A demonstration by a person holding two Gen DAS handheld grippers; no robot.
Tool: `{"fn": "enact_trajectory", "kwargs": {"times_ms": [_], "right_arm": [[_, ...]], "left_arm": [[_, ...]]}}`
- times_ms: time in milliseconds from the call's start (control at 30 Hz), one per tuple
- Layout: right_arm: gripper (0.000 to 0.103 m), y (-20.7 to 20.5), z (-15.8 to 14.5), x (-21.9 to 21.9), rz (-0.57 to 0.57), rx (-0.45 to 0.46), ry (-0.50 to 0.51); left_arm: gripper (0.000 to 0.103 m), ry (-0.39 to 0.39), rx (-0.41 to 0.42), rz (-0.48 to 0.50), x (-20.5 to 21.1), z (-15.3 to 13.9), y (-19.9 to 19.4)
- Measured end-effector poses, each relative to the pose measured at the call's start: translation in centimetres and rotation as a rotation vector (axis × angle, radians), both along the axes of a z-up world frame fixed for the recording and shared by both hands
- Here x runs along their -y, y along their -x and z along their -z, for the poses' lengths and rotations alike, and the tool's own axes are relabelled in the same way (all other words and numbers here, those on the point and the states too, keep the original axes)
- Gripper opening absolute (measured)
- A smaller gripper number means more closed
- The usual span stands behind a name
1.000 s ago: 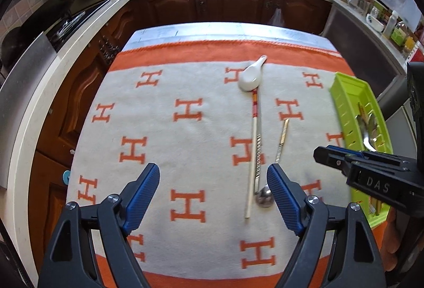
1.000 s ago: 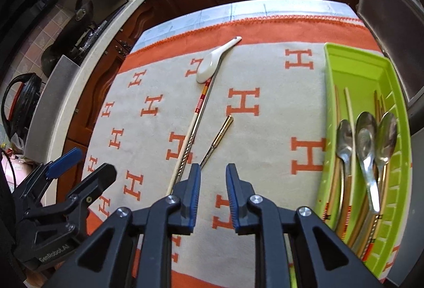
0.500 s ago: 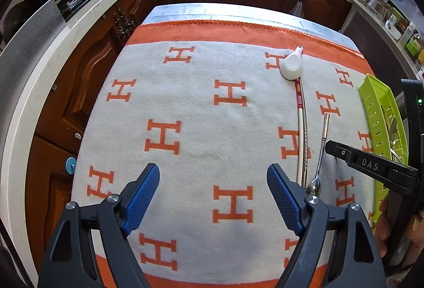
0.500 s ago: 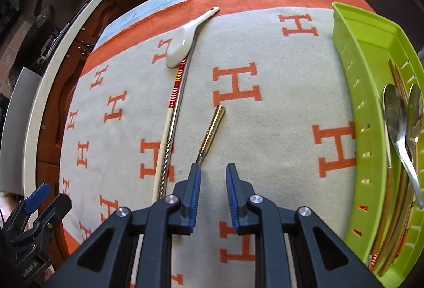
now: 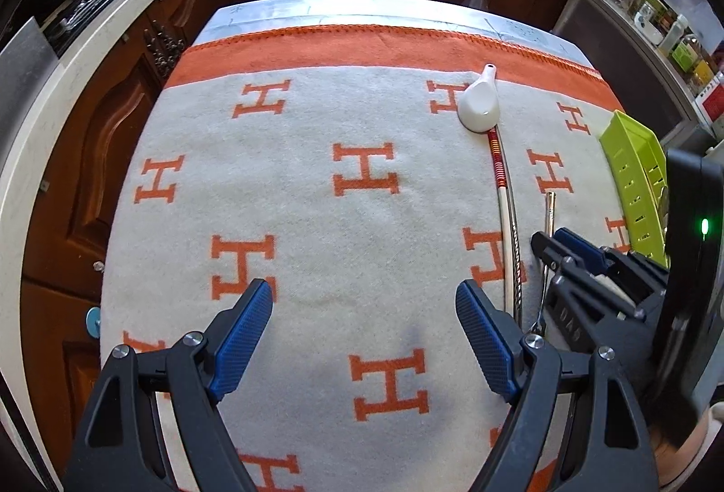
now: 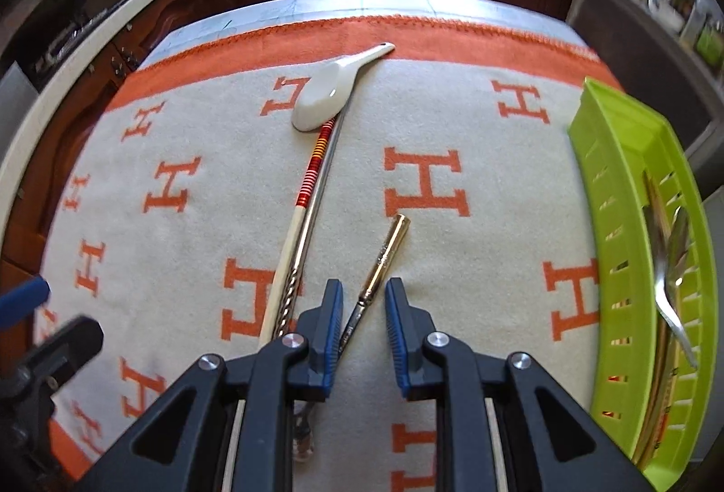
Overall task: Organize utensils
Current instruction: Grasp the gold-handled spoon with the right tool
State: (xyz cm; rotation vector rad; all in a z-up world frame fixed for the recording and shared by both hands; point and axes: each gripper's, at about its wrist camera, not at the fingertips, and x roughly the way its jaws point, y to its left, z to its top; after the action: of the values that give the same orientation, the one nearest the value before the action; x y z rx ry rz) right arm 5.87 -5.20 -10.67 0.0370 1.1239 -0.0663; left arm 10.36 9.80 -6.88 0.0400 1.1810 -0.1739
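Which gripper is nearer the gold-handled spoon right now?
Right. The right gripper has its open jaws straddling the gold-handled spoon. The left gripper hangs open over bare blanket, off to the spoon's left.

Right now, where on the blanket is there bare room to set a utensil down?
Bare: blanket left of the chopsticks, and the strip between gold-handled spoon and green tray. Crowded: around the white spoon, chopsticks and right gripper.
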Motion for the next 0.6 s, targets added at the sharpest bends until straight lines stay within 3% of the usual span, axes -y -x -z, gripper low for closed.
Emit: {"fn": "enact_trajectory", "kwargs": {"times_ms": [300,467,600], "right_arm": [[0.017,1.0,0.0,0.2,0.019,0.035,0.007],[0.005,1.3,0.0,0.5,0.022,0.018,-0.011],[0.004,1.5,-0.1,2.5,0.076,0.005,-0.066]], "left_arm": [[0.082,0.017,-0.011,0.087,2.1,0.6,-1.4],[0.082,0.043,-0.032,0.126,3.8,1.2,-2.0],[0.081,0.098,-0.025,0.174,5.0,1.0,-2.4]]}}
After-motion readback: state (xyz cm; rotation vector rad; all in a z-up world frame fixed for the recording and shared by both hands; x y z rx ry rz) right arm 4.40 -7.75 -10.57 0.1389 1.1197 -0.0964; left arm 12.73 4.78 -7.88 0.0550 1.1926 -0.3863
